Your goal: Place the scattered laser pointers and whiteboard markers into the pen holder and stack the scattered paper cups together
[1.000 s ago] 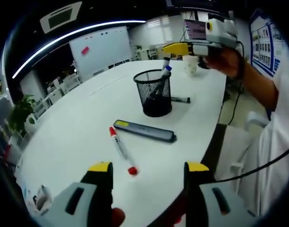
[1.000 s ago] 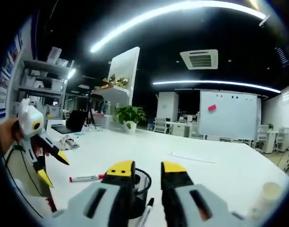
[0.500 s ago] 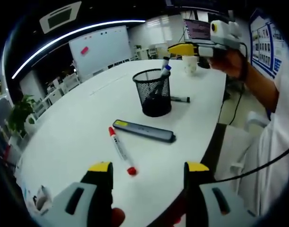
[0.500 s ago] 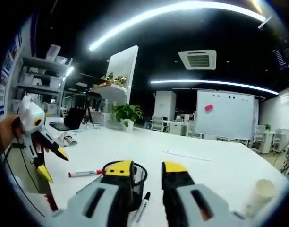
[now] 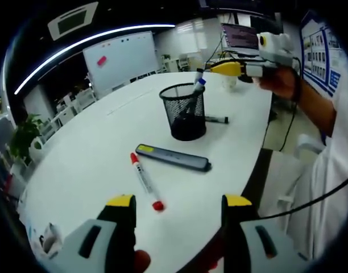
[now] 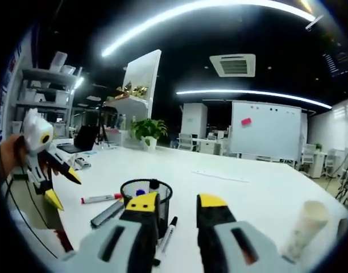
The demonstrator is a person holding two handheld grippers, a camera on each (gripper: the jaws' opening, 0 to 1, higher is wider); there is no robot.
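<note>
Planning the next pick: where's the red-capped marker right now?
In the left gripper view the red-capped marker lies flat on the white table, just ahead of the left gripper, beside the dark laser pointer.

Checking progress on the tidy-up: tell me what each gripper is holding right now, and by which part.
Nothing is held. The left gripper and the right gripper both stand open with empty jaws; the red marker lies on the table.

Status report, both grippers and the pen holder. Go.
Left gripper open, empty, low over the table. Right gripper open, empty, beside pen holder. Red marker, laser pointer, black marker loose on table. Nothing blocking.
</note>
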